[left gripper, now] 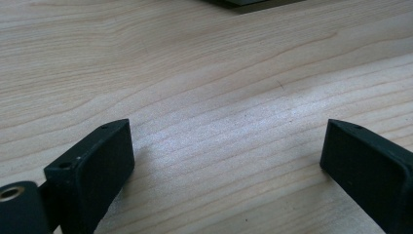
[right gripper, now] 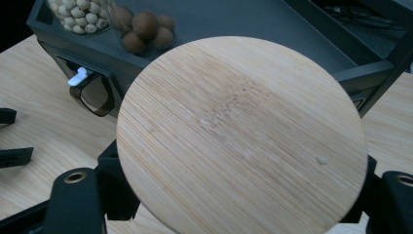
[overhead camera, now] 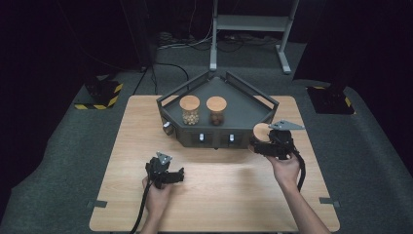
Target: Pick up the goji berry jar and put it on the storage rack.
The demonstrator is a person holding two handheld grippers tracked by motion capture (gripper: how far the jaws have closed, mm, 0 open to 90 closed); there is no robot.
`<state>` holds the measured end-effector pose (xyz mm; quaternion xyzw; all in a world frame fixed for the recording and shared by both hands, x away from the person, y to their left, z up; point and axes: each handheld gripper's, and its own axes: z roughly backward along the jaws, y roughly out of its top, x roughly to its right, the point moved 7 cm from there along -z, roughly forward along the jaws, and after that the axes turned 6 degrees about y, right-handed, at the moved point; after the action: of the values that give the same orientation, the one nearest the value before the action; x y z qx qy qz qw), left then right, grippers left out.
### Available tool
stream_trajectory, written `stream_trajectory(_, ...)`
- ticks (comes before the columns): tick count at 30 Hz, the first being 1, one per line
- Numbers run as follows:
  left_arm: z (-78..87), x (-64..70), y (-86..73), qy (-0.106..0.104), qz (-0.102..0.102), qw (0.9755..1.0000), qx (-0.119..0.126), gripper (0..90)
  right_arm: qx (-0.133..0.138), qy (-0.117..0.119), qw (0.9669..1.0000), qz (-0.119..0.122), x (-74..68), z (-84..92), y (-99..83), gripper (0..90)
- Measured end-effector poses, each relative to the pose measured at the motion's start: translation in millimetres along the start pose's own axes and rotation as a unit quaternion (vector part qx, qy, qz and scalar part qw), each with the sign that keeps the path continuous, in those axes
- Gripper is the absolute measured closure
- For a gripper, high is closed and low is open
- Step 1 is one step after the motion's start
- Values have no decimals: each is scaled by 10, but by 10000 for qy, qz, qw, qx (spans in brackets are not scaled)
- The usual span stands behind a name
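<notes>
**Lidded jar held at the tray's front**

The right gripper [overhead camera: 269, 141] is clamped on a jar with a round bamboo lid [right gripper: 242, 134], just in front of the dark tray [overhead camera: 243, 114]. The left gripper [overhead camera: 168, 171] stands wide open, holding nothing, over the bare worktop [left gripper: 204, 73]. Two lidded jars [overhead camera: 190, 110] stand in the tray.

Lab recording booth
Black curtains, grey carpet, hazard-striped stand feet [overhead camera: 100, 95] at ten o'clock, lone wooden table [overhead camera: 214, 195].

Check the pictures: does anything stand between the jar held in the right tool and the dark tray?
Only the tray's low front wall. The wooden-lidded jar, gripped by the right tool, sits just before it; the two jars inside stand further left.
</notes>
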<state>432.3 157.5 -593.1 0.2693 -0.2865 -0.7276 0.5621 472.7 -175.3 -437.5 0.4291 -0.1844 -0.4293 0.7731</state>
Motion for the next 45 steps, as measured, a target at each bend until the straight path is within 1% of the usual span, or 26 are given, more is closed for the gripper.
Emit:
stream_trajectory(12, 0, 0, 0, 0, 0, 10000, 0, 56, 34, 27, 10000, -31, 20, 20, 119, 259)
stream_trajectory(20, 0, 0, 0, 1, -1, 10000, -1, 56, 64, 56, 9999, -103, 35, 30, 214, 259)
stream_trajectory(22, 0, 0, 0, 1, -2, 10000, -1, 56, 64, 36, 9999, -79, 39, 34, 238, 259)
stream_trajectory(29, 0, 0, 0, 1, -1, 10000, -1, 56, 88, 44, 9998, -146, 43, 50, 320, 259)
stream_trajectory(34, 0, 0, 0, 1, -2, 10000, -2, 56, 131, -39, 9997, -189, 62, 44, 392, 259)
stream_trajectory(37, 0, 0, 0, 0, -1, 10000, -2, 56, 124, -42, 9997, -202, 61, 33, 424, 259)
stream_trajectory(41, 0, 0, 0, 1, -1, 10000, -2, 56, 89, -51, 9998, -146, 47, 7, 469, 259)
stream_trajectory(45, 0, 0, 0, 0, 0, 10000, -2, 56, 96, -85, 9998, -146, 45, -24, 522, 258)
